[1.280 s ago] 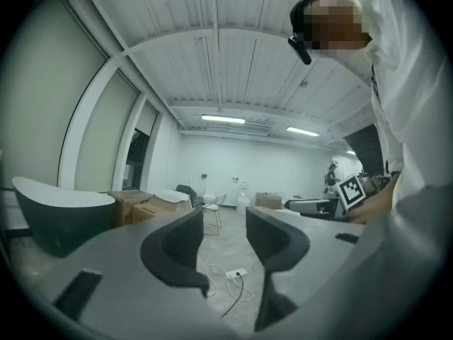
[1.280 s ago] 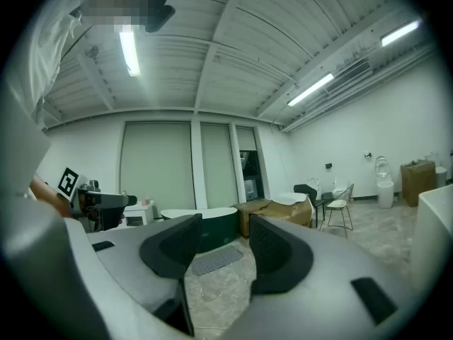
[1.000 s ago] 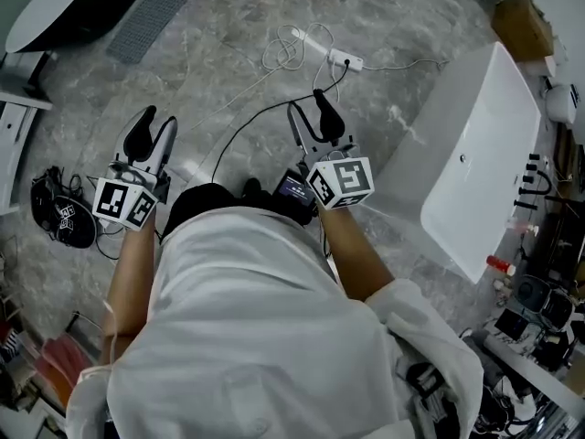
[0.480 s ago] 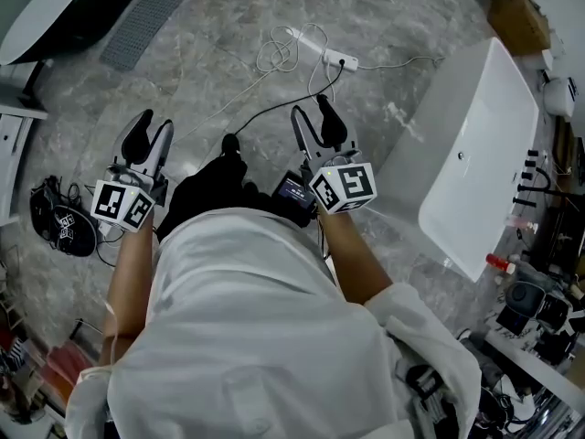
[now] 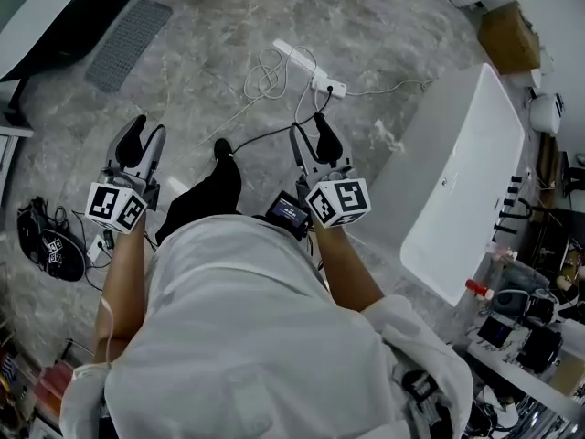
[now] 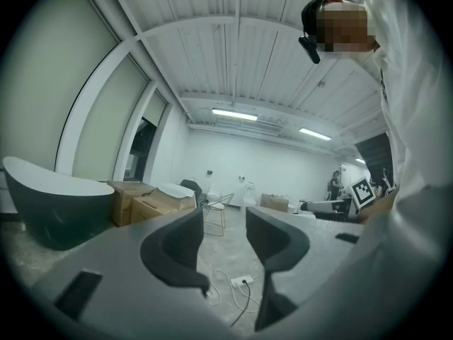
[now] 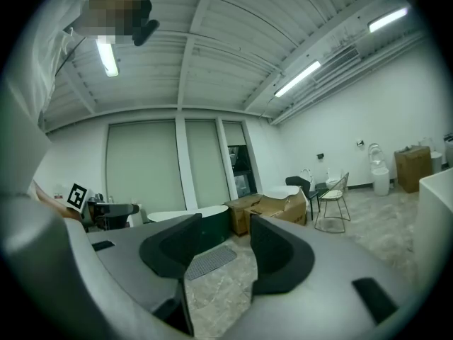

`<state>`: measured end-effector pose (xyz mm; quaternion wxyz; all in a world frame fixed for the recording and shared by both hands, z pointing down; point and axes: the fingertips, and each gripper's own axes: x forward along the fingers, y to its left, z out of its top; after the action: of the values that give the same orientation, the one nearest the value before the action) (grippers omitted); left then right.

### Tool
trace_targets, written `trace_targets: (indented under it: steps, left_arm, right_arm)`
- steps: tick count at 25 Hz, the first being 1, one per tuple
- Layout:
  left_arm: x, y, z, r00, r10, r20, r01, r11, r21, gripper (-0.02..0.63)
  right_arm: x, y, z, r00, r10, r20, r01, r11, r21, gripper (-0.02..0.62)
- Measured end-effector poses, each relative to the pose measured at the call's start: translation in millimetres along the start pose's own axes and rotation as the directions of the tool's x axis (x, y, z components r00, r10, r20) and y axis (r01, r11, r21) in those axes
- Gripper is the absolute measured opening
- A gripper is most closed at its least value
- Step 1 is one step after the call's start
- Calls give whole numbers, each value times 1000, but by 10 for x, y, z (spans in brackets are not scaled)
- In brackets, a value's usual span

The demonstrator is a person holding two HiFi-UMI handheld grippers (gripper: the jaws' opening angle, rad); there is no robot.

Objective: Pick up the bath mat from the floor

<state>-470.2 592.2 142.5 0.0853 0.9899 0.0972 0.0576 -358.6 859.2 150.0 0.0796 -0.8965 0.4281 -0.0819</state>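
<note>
The grey ribbed bath mat (image 5: 128, 30) lies flat on the marble floor at the upper left of the head view, beside a dark bathtub (image 5: 55, 16). Both grippers are held level in front of the person, well short of the mat. My left gripper (image 5: 146, 131) is open and holds nothing. My right gripper (image 5: 312, 128) is also open and holds nothing. In the right gripper view the mat (image 7: 211, 261) shows far off through the gap of the right gripper (image 7: 223, 243). The left gripper (image 6: 224, 225) looks toward a power strip (image 6: 239, 282).
A white power strip (image 5: 311, 67) with looped cables lies on the floor ahead. A white bathtub (image 5: 466, 172) stands at the right. A black bag (image 5: 50, 245) sits at the left. Cardboard boxes (image 7: 272, 205) and a wire chair (image 7: 331, 202) stand further back.
The person has stepped forward, one foot now ahead. Both grippers moved forward with the body, still open. The mat and power strip sit lower in the head view.
</note>
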Motion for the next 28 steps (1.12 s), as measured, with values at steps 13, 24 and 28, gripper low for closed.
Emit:
trace_targets:
  steps: [13, 24, 28]
  left_arm:
    - [1509, 1471, 754, 992, 77, 96, -78, 997, 12, 186]
    - [2351, 2328, 726, 978, 192, 77, -190, 981, -34, 186]
    - [2494, 2865, 811, 938, 340, 69, -338, 940, -36, 181]
  right_arm:
    - [2144, -716, 983, 997, 80, -8, -80, 989, -126, 229]
    - [3728, -1038, 910, 974, 217, -66, -223, 967, -121, 229]
    - [4648, -1126, 816, 939, 331, -89, -338, 938, -81, 229]
